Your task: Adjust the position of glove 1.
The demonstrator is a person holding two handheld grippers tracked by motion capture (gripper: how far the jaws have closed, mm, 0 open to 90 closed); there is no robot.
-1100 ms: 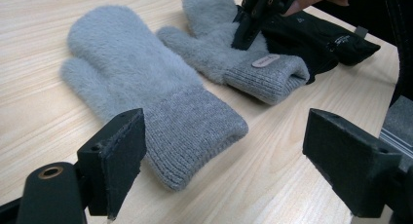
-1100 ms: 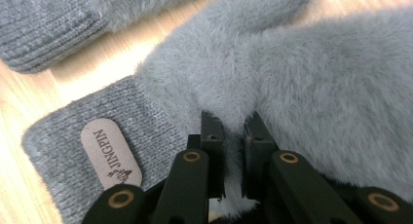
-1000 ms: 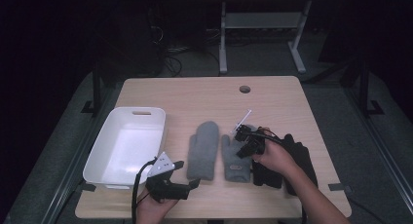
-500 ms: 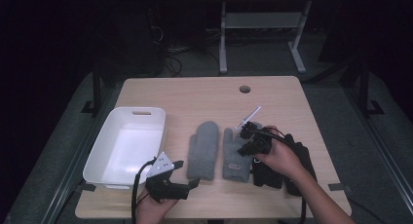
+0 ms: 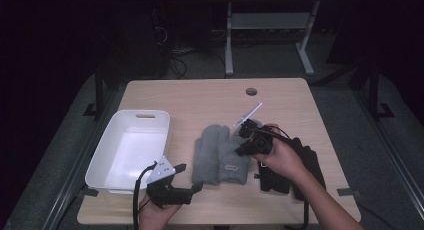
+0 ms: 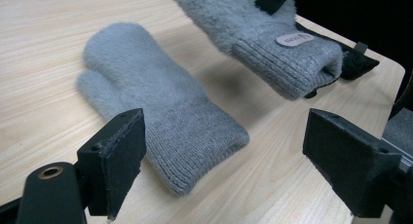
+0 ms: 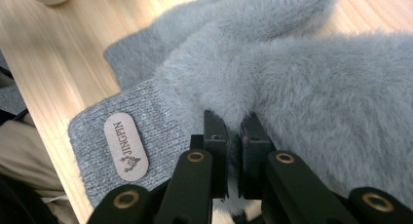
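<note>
Two fuzzy grey mittens are sitting side by side near the middle of the wooden table. The left mitten [image 5: 207, 155] is lying flat, ribbed cuff toward the near edge. The right mitten [image 5: 235, 160], bearing a small oval label on its cuff, is hanging lifted off the surface, its fleece being pinched from above.

The high view looks forward and down from the person's side, taking in the whole desk [image 5: 200, 97] from afar. The left tool's view sits low over the desk, facing across two grey mittens [image 6: 160, 107]. The right tool's view presses close against the labelled mitten [image 7: 272, 78]. All three share the mittens.
</note>
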